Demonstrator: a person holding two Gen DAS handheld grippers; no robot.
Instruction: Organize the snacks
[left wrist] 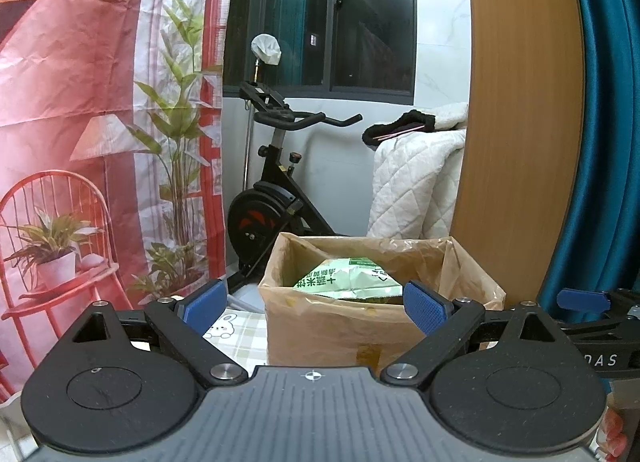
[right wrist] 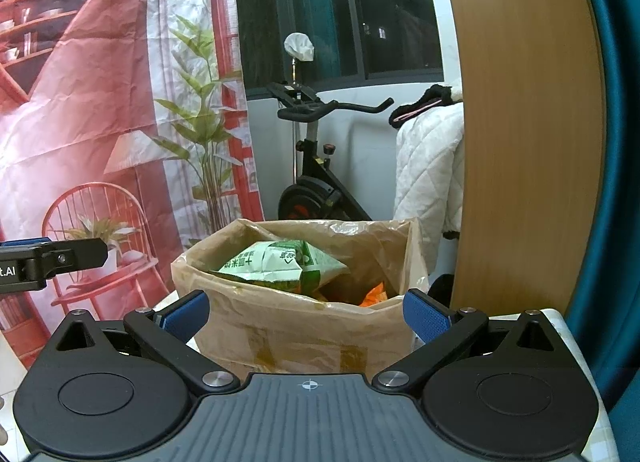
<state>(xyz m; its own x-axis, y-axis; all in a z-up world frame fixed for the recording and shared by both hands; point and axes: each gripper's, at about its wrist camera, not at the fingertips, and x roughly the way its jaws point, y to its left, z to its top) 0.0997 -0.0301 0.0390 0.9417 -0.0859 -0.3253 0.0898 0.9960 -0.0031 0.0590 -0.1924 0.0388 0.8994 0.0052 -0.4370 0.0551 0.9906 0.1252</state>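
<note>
Cardboard box [right wrist: 304,338] holding green snack bag [right wrist: 280,266] and orange packet [right wrist: 374,296], left tool [left wrist: 314,304] wide, empty, right tool [right wrist: 306,312] wide, empty

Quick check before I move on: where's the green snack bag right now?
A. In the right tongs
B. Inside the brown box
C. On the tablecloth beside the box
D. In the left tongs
B: the green bag lies inside the brown box, on top of other packets, while the left tongs and right tongs both stand open and empty in front of it.
</note>
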